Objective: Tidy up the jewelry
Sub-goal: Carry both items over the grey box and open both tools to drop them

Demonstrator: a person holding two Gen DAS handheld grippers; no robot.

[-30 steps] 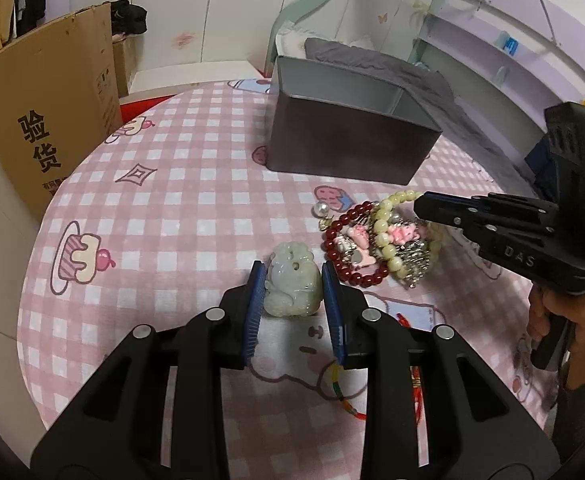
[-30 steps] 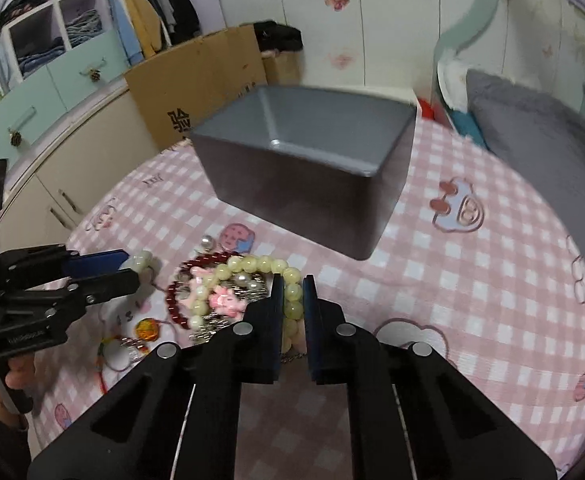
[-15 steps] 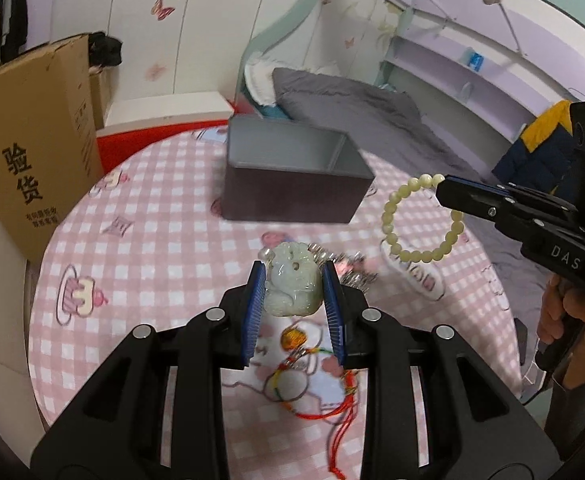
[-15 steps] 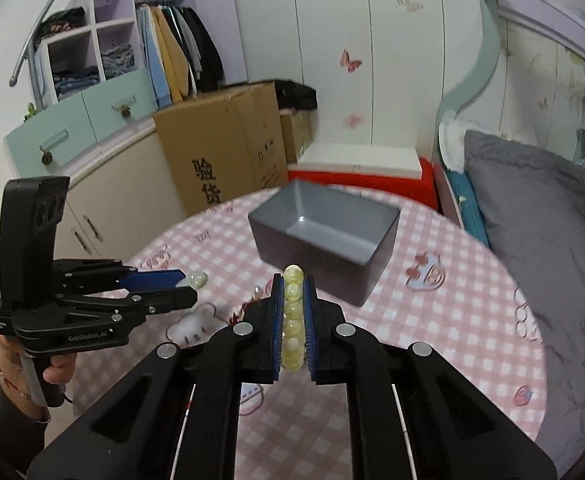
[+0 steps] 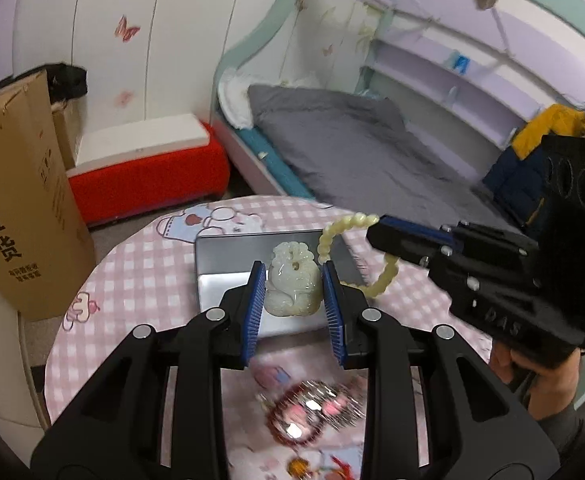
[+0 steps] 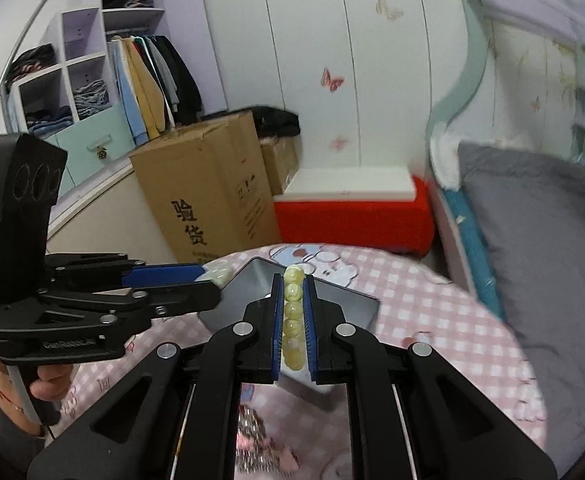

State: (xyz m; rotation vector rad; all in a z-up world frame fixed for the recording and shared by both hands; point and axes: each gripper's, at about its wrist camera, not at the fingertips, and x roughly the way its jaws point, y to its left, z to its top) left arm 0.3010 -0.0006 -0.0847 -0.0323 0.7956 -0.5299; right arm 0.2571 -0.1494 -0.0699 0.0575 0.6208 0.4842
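Note:
My left gripper (image 5: 294,304) is shut on a pale green jade pendant (image 5: 292,286) and holds it over the open grey metal box (image 5: 228,248). My right gripper (image 6: 293,316) is shut on a cream bead bracelet (image 6: 293,312), which hangs as a loop in the left wrist view (image 5: 334,236) above the box's right rim. The box also shows in the right wrist view (image 6: 348,304), just beyond the fingertips. The left gripper appears at the left of the right wrist view (image 6: 208,280), its tip over the box's left corner. Both grippers are raised above the table.
A blurred pile of red beads and pink charms (image 5: 312,408) lies on the pink checked tablecloth (image 5: 132,280) below my left gripper, also in the right wrist view (image 6: 260,440). A cardboard box (image 5: 12,208), red bench (image 5: 148,176) and bed (image 5: 352,148) stand beyond the round table.
Both grippers have lifted their pieces off the table and carried them forward over the grey box. The jewelry pile has dropped back toward the bottom of both views.

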